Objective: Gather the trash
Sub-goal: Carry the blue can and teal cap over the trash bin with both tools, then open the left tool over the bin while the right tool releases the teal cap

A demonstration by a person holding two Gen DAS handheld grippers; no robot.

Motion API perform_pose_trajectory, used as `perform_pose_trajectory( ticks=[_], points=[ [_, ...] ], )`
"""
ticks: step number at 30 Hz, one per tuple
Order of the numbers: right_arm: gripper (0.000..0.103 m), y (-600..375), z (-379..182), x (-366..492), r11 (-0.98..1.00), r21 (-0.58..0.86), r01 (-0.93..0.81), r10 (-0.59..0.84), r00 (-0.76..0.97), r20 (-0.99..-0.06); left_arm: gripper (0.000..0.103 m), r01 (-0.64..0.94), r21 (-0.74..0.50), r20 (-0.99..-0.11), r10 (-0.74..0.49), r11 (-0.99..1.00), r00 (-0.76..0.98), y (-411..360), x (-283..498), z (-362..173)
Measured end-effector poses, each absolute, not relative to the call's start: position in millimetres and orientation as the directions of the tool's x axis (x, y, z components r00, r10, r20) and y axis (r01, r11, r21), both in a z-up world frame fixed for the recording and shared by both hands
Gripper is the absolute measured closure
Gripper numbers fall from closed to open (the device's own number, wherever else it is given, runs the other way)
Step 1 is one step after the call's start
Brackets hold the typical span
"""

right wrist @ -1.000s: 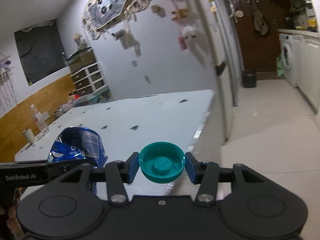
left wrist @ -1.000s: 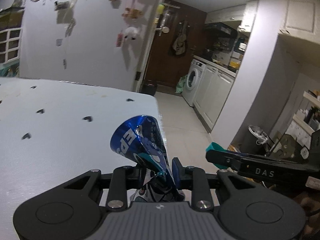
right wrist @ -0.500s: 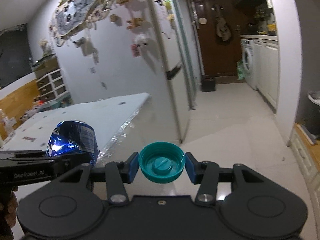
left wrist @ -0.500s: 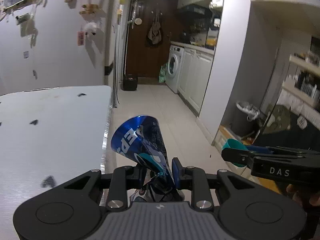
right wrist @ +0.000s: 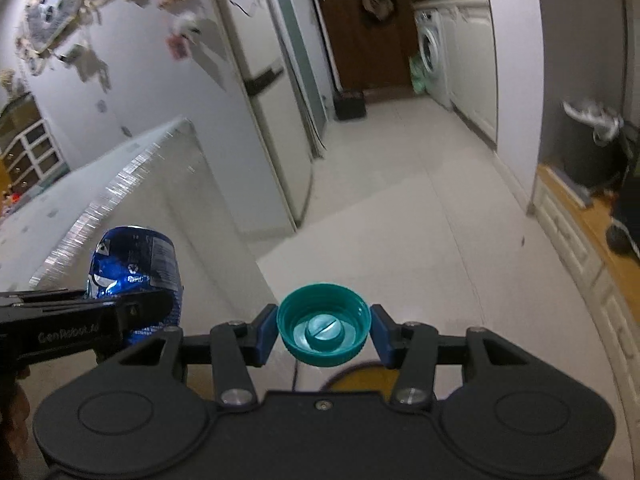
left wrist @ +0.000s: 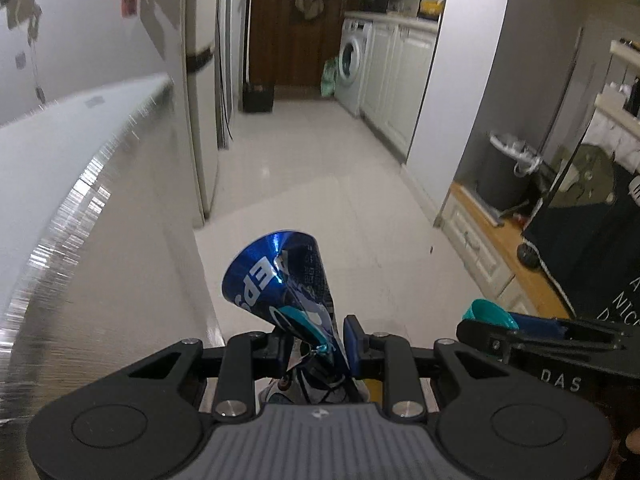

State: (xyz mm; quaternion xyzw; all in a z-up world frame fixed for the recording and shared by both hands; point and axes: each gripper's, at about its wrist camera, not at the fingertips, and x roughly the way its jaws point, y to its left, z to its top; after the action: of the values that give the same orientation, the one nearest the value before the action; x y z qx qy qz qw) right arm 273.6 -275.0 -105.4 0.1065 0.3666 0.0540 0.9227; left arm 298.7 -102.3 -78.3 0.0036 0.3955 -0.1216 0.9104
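Note:
My left gripper is shut on a crushed blue soda can, held in the air past the table's edge; the can also shows in the right wrist view. My right gripper is shut on a teal bottle cap, open side up, over the floor. The cap's edge shows in the left wrist view, to the right of the can. A dark bin with a white liner stands by the right wall, also in the right wrist view.
The white table's edge runs along the left. A tall fridge stands beyond it. A tiled corridor leads to a washing machine, white cabinets and a brown door. Low drawers and a dark panel stand on the right.
Both grippers have swung right, away from the table, and now tilt down over the floor. The bin has come further into view. Both holds are unchanged.

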Motion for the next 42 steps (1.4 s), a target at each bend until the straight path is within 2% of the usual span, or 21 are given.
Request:
perform_pose_trajectory(
  ticks=[6,20,26,38,40,42],
  points=[
    [0.053,-293.1,-151.3,304.3,0.977,0.210,0.039,0.136,0.645,-0.752,0.075,0.233,-0.090,-0.782,-0.214,0.968,0.585,-117.6,333.2,-124.1],
    [0.053,-312.5,-243.7,351.6,0.984,0.155,0.084,0.098,0.474,-0.875,0.075,0.253,-0.113,-0.893,-0.210,0.961,0.398,-132.4,389.9,-231.5],
    [0.053,-313.5,-282.3,364.4,0.991,0.114,0.073,0.080,0.365,-0.928,0.075,0.254,-0.177,-0.928,-0.247,0.951,0.280,-135.1,400.9,-272.8],
    [0.053,-305.0,-316.4,378.3,0.996,0.086,0.030,0.074,0.276,-0.958,0.075,0.268,-0.206,-0.950,-0.257,0.941,0.174,-147.6,417.7,-324.9],
    [0.053,-303.8,-320.2,379.1,0.996,0.087,0.024,0.077,0.269,-0.960,0.074,0.259,-0.208,-0.950,-0.258,0.943,0.174,-148.7,419.3,-330.1],
    [0.053,-303.3,-321.6,380.4,0.996,0.089,0.024,0.079,0.264,-0.961,0.056,0.246,-0.205,-0.956,-0.248,0.947,0.156,-146.7,420.2,-336.0]
  ],
)
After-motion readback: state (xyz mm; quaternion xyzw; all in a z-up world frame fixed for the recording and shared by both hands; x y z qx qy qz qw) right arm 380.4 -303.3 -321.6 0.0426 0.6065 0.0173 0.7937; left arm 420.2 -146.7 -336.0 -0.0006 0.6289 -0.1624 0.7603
